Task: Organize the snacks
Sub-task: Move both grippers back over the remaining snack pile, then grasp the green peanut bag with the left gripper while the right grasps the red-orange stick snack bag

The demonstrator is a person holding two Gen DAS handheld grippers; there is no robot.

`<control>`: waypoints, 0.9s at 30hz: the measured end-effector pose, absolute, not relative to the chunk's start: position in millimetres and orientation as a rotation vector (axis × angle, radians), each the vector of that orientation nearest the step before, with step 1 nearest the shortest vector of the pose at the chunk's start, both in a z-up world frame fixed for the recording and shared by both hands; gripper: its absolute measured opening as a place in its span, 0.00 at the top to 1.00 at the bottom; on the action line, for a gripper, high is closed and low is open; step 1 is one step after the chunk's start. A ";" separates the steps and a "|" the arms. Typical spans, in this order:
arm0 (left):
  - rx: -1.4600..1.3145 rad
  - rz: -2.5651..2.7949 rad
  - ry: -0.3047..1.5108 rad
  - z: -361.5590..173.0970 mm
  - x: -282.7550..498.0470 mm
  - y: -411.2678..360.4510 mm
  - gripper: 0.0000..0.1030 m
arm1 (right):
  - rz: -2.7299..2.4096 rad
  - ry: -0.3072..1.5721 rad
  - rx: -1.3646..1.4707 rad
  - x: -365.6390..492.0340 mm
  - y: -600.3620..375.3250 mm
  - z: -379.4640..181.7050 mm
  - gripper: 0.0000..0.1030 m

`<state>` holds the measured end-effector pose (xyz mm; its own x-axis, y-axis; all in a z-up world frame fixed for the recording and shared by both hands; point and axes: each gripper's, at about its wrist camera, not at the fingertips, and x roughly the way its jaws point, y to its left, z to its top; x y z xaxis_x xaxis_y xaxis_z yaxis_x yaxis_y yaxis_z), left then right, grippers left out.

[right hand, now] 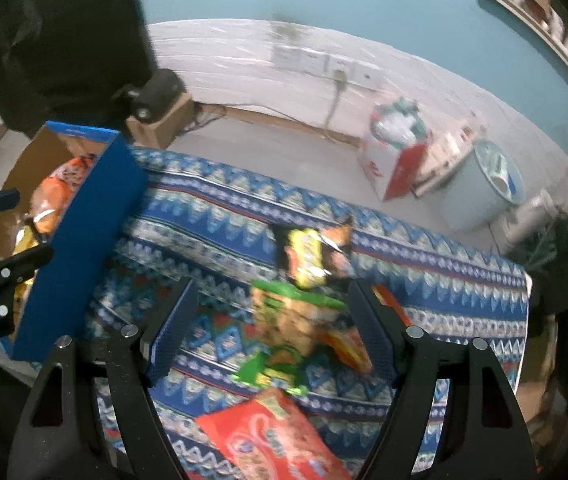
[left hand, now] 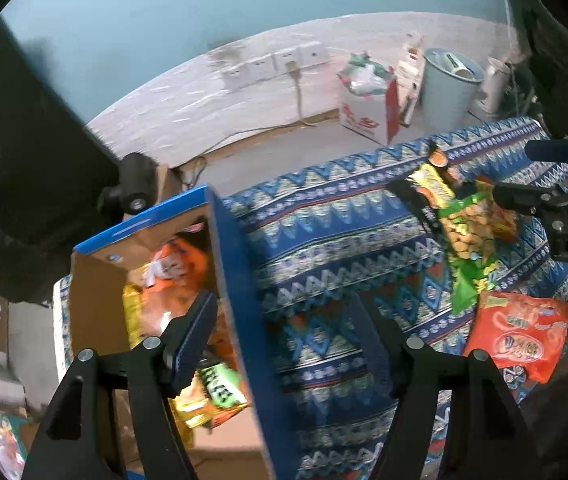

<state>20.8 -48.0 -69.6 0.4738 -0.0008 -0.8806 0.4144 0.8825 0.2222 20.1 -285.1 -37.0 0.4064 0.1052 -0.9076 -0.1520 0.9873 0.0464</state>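
your left gripper (left hand: 284, 340) is wide open and empty, straddling the blue box (left hand: 239, 300) wall. your right gripper (right hand: 271, 320) is wide open, empty, above the green snack bag (right hand: 284, 320) on the patterned cloth (right hand: 444, 292).

patterned blue tablecloth (left hand: 324, 216), pale bin (left hand: 448, 88), wall sockets (left hand: 275, 64), white carton (left hand: 368, 116)

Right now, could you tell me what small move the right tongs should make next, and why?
Probably lower the right tongs onto the green snack bag and close. They are open and empty, with that bag lying loose on the patterned cloth right between the fingers. The blue box to the left already holds several packets, so this one likely goes there next.
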 end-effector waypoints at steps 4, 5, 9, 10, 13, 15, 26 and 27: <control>0.477 -0.289 1.064 -80.4 22.5 -75.6 0.31 | 0.110 1.162 -0.007 17.2 -313.4 -46.6 0.26; 0.485 -0.292 1.065 -82.4 22.9 -80.2 0.31 | 0.093 1.168 0.006 16.7 -322.3 -50.0 0.26; 0.513 -0.307 1.071 -92.5 25.6 -98.4 0.31 | 0.048 1.189 0.041 16.0 -343.7 -60.8 0.26; 0.517 -0.310 1.075 -94.9 26.5 -102.0 0.31 | 0.037 1.195 0.048 16.4 -348.5 -64.4 0.25; 0.524 -0.321 1.092 -104.5 30.5 -112.1 0.31 | 0.003 1.219 0.063 20.0 -360.9 -77.8 0.25; 0.528 -0.324 1.105 -111.0 34.0 -116.8 0.31 | -0.014 1.239 0.076 22.9 -366.5 -88.1 0.25; 0.542 -0.320 1.163 -144.0 52.0 -130.5 0.31 | -0.071 1.330 0.106 42.6 -376.6 -137.8 0.25; 0.543 -0.319 1.167 -145.6 52.6 -131.3 0.31 | -0.078 1.336 0.106 43.7 -377.6 -142.3 0.25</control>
